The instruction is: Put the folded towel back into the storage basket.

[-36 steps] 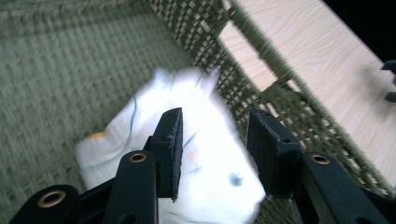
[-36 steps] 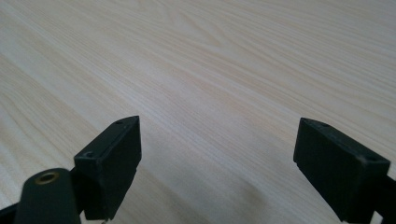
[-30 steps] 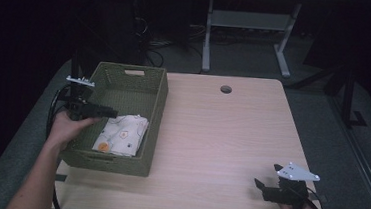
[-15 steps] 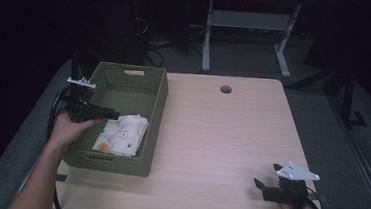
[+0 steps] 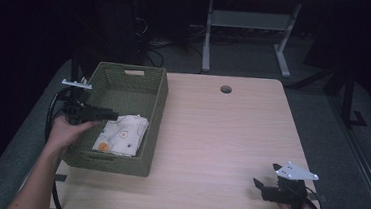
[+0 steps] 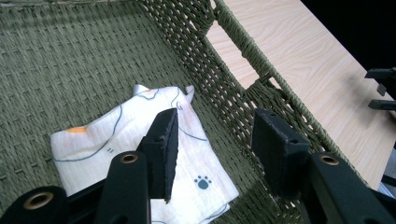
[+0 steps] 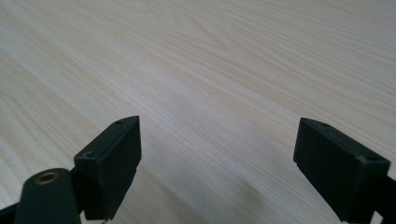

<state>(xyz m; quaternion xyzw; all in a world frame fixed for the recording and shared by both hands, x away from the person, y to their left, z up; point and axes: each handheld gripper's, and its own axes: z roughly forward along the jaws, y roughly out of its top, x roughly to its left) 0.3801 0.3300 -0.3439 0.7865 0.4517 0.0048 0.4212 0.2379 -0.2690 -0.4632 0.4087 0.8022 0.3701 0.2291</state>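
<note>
A green woven basket [image 5: 156, 102] stands on the left of the wooden table [image 5: 221, 137]. Inside it lies a folded white cloth [image 5: 121, 134] printed with orange marks and paw prints [image 6: 116, 135]. My left gripper [image 5: 112, 114] hovers over the basket's left side, just above the cloth; its jaws are open with nothing between them [image 6: 215, 140]. My right gripper [image 5: 265, 178] rests near the table's front right corner, open and holding nothing, over bare wood [image 7: 217, 154].
The basket's far wall has a handle cut-out [image 5: 134, 72]. A round cable hole [image 5: 226, 89] sits near the table's back edge. Beyond the table stands a white desk frame [image 5: 245, 24] with cables on the floor. Bare wood spans the table's middle and right.
</note>
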